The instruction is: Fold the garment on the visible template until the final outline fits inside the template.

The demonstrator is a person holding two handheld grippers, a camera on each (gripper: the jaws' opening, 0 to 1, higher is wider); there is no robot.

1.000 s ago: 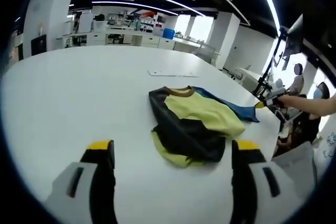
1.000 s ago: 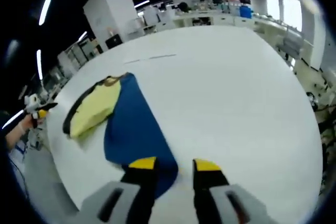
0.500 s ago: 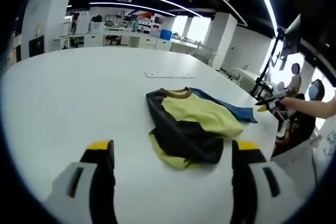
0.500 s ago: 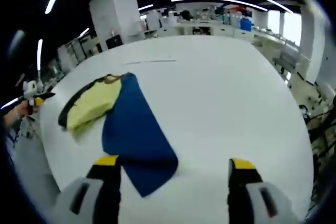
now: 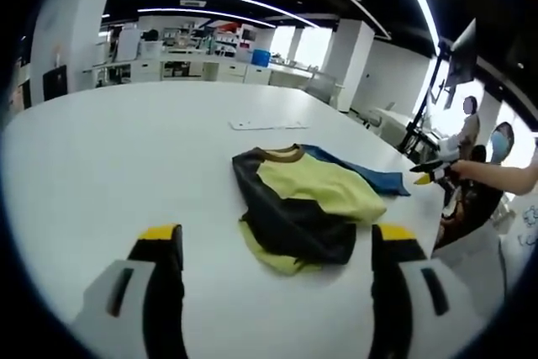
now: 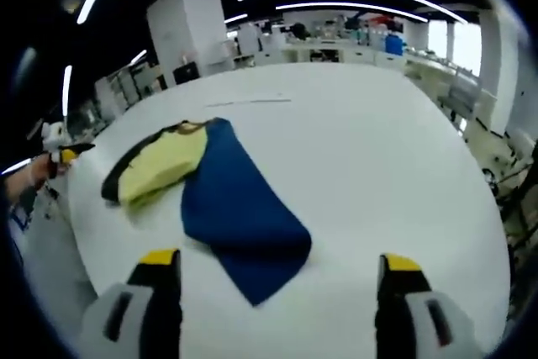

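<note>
Garment (image 6: 227,199) beyond both spread tools

Big white desk (image 5: 101,157) with rounded edges. A crumpled garment (image 5: 303,203) in yellow, black and blue lies on it, its blue part (image 6: 239,208) spread flat. Farther back there's a thin pale sheet (image 5: 261,124) lying flat.

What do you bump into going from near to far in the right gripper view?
Open right gripper → blue cloth → yellow part of the shirt → thin line on the table → shelves at the back of the room.
</note>
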